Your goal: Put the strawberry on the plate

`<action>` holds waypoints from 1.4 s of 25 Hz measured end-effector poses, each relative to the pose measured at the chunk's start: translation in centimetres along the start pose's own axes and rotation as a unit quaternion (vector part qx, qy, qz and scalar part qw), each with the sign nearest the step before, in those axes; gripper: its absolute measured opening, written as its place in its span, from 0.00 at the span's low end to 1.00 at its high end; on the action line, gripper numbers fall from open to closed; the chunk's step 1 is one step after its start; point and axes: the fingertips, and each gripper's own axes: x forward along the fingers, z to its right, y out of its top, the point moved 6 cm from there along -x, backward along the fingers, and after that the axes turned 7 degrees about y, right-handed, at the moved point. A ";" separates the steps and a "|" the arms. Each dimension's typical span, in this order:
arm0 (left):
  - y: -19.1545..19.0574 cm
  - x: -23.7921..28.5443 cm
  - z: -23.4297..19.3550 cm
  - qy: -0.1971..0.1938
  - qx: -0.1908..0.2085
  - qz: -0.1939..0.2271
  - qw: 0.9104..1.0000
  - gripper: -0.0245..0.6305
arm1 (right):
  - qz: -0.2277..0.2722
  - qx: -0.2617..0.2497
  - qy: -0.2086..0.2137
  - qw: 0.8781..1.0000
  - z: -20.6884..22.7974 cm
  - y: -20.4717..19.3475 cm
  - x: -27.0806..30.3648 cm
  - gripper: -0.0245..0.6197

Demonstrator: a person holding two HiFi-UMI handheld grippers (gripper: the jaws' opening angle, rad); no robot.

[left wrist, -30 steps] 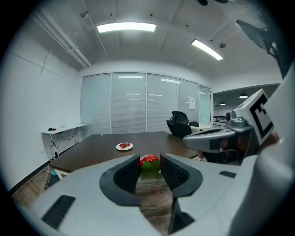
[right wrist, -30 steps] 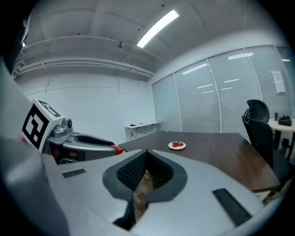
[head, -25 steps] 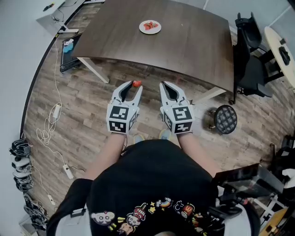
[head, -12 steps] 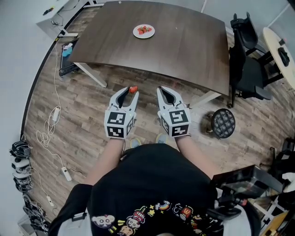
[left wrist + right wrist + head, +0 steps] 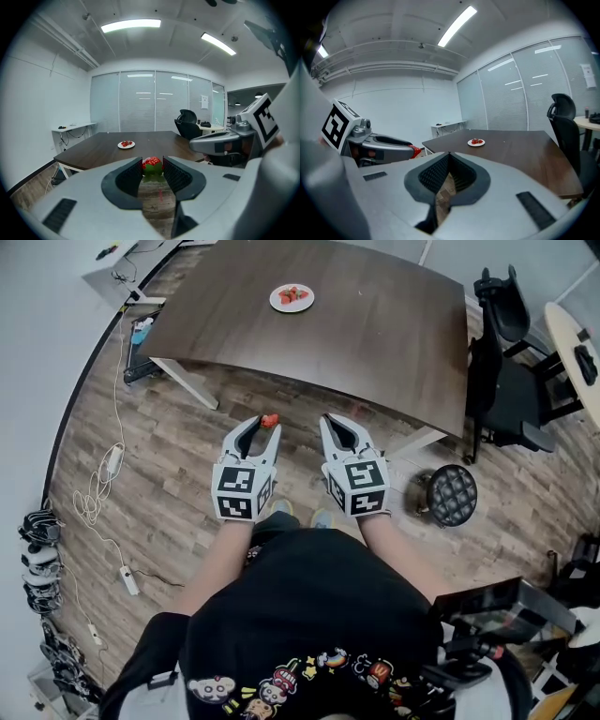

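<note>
Strawberry [image 5: 152, 164] sits clamped at the very tips of your left gripper [image 5: 265, 425]. Red flesh shows above and a green leafy cap hangs below. The dark ribbed pads [image 5: 132, 172] press it from both sides. In my judgement the tip hold is deliberate: it leaves the fruit proud of the jaws, so you can set it down without the grey shells meeting the plate. The ribbing gives purchase on a soft, glossy skin that would bruise under a harder squeeze.

Your right gripper [image 5: 449, 155] is closed tip to tip with nothing in it; only floor shows through the hollow behind its pads. It rides level with the left one, near but not touching, and appears idle.

Both grippers hang over the wood-plank floor [image 5: 159, 484], short of the near edge of the surface [image 5: 394, 343]. That surface is a broad, dark, wood-grained top on pale legs. The plate [image 5: 292, 298] lies toward its far side, well apart from the fruit you carry. It is small, round and white, and already carries some red fruit. A black office chair [image 5: 511, 371] stands at the right end.

Finding: carry stage, placement not yet begun. Expect a step forward and a long reach across the surface.
</note>
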 end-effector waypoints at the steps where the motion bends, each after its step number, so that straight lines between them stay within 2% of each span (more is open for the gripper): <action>1: 0.1 0.0 0.1 0.001 0.001 0.001 1.000 0.26 | 0.000 0.000 0.002 1.000 0.0 0.0 0.0 0.05; 10: 1.2 0.7 0.3 0.001 0.007 0.016 1.000 0.26 | 0.004 -0.012 0.014 1.000 0.0 0.5 -0.2 0.05; 20: 0.6 3.5 -0.5 -0.012 0.004 0.021 1.000 0.26 | 0.001 -0.015 0.011 1.000 0.6 -0.3 1.8 0.05; 35: 3.3 13.4 -4.5 -0.037 0.011 -0.005 0.999 0.26 | -0.021 -0.004 -0.004 1.000 6.6 1.8 9.4 0.05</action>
